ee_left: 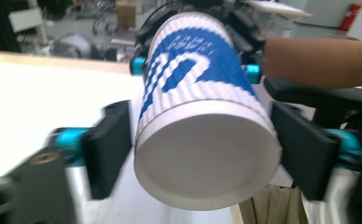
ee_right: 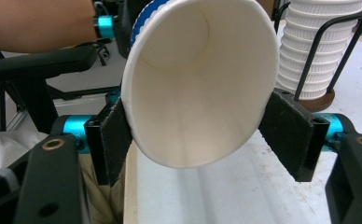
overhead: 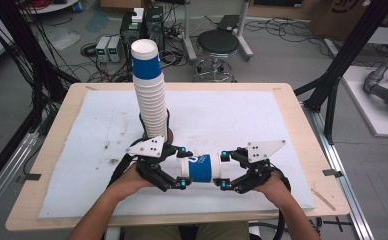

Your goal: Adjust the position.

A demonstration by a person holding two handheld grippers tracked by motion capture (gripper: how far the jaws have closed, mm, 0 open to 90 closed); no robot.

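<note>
1. Left hand-held gripper [overhead: 181,167] sits near the table's [overhead: 57,150] front edge, its black jaws spread on either side of the base of a blue-and-white ribbed paper cup [overhead: 200,168]; in the left gripper view a gap shows at the left pad, so it is released.
2. Right hand-held gripper [overhead: 224,170] faces it, jaws pressing the cup's open rim, grasping it.
3. The cup lies on its side in the air between both grippers, just above the white foam mat [overhead: 242,115].
4. A tall stack of white ribbed paper cups [overhead: 149,95] stands upright in a black wire holder [overhead: 168,122] just behind the left gripper, mid-table.
</note>
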